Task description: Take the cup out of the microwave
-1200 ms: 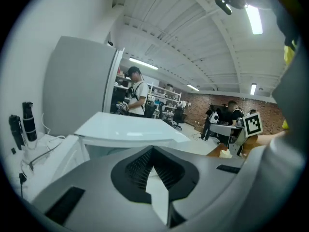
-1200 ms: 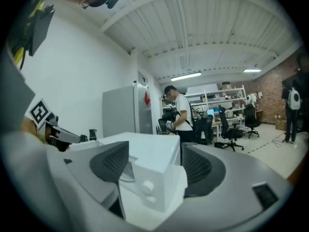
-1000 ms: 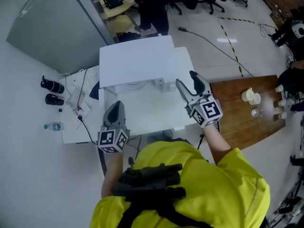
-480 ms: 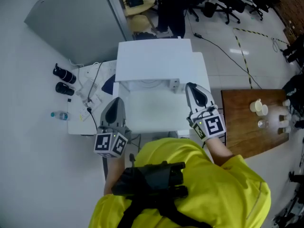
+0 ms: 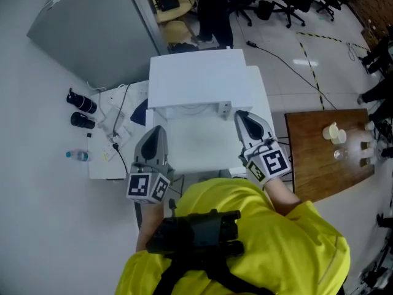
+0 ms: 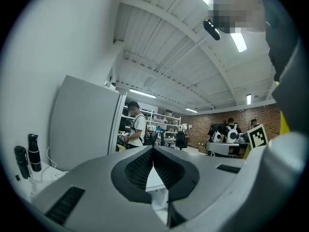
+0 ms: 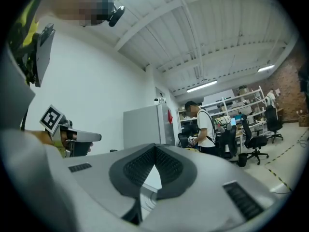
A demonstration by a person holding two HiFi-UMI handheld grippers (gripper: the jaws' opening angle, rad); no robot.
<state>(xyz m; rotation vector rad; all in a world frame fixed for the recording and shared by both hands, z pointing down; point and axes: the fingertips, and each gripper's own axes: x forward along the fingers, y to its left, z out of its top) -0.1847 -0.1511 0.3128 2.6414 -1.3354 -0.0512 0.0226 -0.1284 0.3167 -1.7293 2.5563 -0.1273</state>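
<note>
The white microwave [image 5: 196,75] stands on a white table [image 5: 104,165], seen from above in the head view. Its inside is hidden, and no cup shows in or by it. A flat white surface [image 5: 199,143] lies in front of it, between my two grippers. My left gripper [image 5: 157,129] is shut and empty at this surface's left edge, pointing level at the microwave. My right gripper [image 5: 240,114] is shut and empty at the right edge, close to the microwave's front corner. In the left gripper view the left gripper [image 6: 153,151] has its jaws pressed together. The right gripper [image 7: 155,150] looks the same in its own view.
Two black cylinders [image 5: 80,103], a water bottle [image 5: 77,155] and cables [image 5: 120,121] lie on the table's left part. A wooden table [image 5: 325,158] at the right carries small cups [image 5: 333,133]. A grey cabinet [image 5: 92,29] and a standing person [image 5: 212,5] are behind.
My right gripper's jaws, open a second ago, have shut on nothing. That gripper has drawn in towards the microwave's front corner, and the left gripper has lifted a little.
</note>
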